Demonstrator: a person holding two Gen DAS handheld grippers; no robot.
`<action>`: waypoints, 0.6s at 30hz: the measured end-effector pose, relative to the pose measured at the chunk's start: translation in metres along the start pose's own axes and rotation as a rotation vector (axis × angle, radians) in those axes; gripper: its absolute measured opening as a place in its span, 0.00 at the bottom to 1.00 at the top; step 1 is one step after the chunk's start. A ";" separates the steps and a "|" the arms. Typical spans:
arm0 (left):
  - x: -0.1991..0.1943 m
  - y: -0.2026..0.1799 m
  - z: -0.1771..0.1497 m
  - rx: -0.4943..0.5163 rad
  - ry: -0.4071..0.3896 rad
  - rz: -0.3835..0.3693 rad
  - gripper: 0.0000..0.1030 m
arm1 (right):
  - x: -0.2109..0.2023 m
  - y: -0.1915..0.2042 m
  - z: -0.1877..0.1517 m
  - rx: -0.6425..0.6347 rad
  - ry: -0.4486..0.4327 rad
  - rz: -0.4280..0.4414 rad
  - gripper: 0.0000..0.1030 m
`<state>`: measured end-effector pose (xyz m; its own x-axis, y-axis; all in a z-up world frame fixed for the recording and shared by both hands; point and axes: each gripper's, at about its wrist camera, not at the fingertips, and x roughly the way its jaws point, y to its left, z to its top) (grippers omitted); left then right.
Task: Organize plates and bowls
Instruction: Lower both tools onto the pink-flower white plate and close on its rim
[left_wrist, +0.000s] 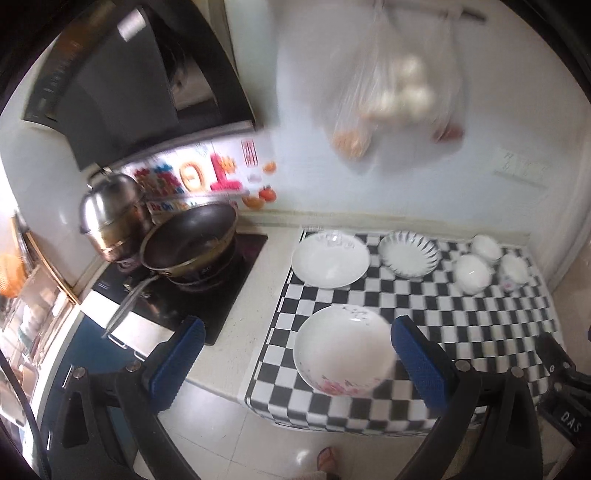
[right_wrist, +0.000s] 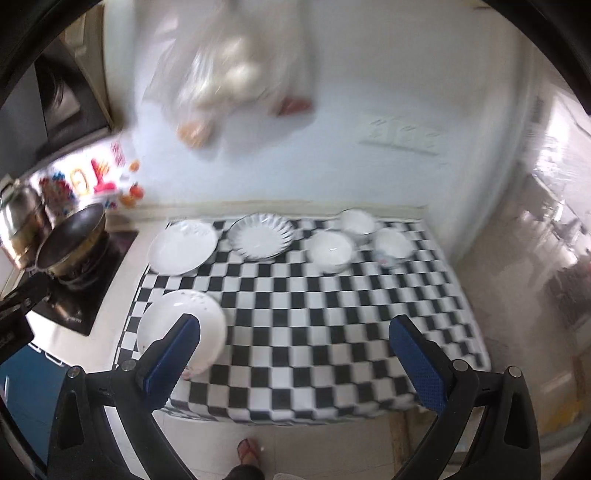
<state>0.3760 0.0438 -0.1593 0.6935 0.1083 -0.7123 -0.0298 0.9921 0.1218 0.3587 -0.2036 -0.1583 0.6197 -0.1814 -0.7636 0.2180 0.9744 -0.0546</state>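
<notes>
**Dish count: 3 plates, 3 bowls, both grippers empty**

On the checkered cloth (right_wrist: 295, 314): floral plate (left_wrist: 341, 352) lower centre of left view, plain plate (left_wrist: 330, 259) and ribbed plate (left_wrist: 408, 253) mid-frame behind it. Three bowls (left_wrist: 472, 274) clustered right of centre. Left gripper (left_wrist: 297, 363) and right gripper (right_wrist: 293, 363) fingers spread wide, holding nothing. One wok (left_wrist: 190, 242) centre-left.

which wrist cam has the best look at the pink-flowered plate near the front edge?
Left wrist: the flowered plate lies whole between the open fingers, pink pattern visible. In the right wrist view the plate is partly hidden behind one finger.
</notes>
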 end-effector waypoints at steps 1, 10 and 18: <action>0.020 0.002 0.003 0.010 0.027 -0.006 1.00 | 0.020 0.012 0.003 -0.017 0.024 0.004 1.00; 0.176 0.015 0.007 0.065 0.264 -0.051 1.00 | 0.207 0.072 0.004 -0.015 0.284 0.116 1.00; 0.258 0.015 -0.010 0.024 0.463 -0.132 0.92 | 0.302 0.070 -0.020 0.043 0.471 0.208 1.00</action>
<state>0.5474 0.0873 -0.3483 0.2969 0.0037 -0.9549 0.0575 0.9981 0.0217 0.5455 -0.1878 -0.4053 0.2483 0.1048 -0.9630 0.1633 0.9754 0.1482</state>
